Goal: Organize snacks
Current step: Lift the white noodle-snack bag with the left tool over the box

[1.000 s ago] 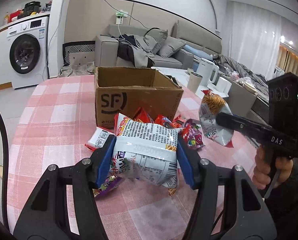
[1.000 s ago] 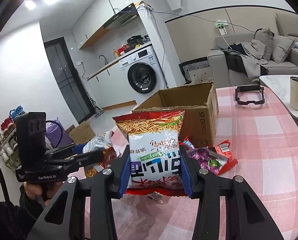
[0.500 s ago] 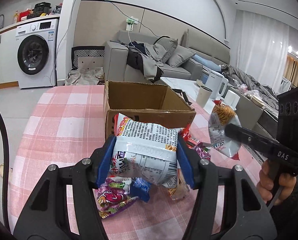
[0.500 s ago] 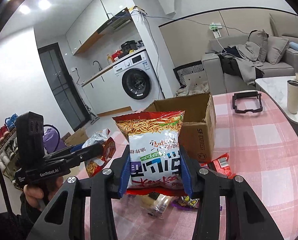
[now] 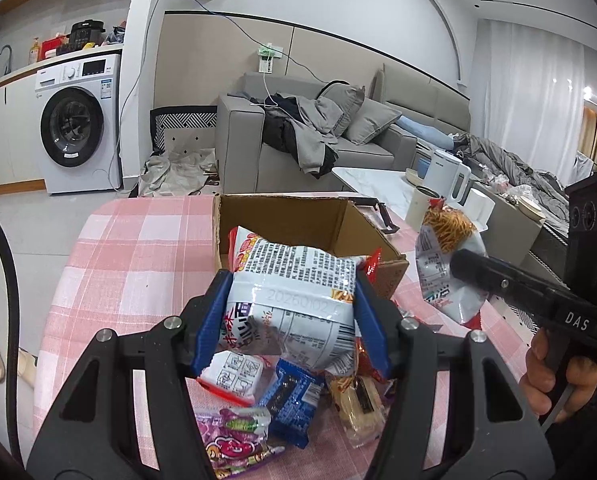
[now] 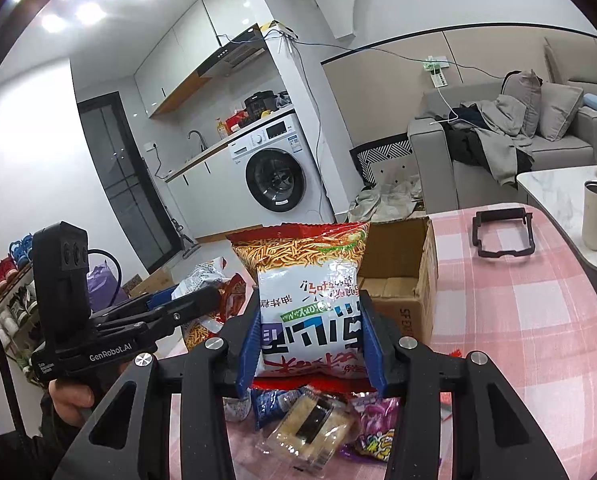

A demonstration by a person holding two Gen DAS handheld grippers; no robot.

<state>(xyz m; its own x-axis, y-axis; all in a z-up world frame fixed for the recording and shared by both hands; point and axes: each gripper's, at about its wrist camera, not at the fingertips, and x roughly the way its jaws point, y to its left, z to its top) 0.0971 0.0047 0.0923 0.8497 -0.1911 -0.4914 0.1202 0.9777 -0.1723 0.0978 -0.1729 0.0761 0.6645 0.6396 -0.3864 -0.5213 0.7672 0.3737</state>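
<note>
Each hand-held gripper is clamped on a puffy noodle-snack bag, both held above the bench near the open box (image 5: 310, 220).

The left hand-held gripper (image 5: 292, 320) pinches its bag (image 5: 294, 280) across the middle, printed back facing the camera; the right hand-held gripper (image 6: 310, 344) holds its bag (image 6: 310, 292) upside down, the text inverted and the noodle picture at the top.

Risks, as I judge them: the bags are air-filled and slick, so a squeeze across the belly could let one slide out or burst a seam. The two grippers are close together, and both heading for the same box could make them knock into each other. A bag released short of the box would land on the pile below.

That pile lies on the pink checked bench just near of the box: a blue packet (image 5: 290, 400), a pale biscuit pack (image 6: 310, 432), and a pink-purple candy bag (image 5: 238, 444). The box looks empty.
</note>
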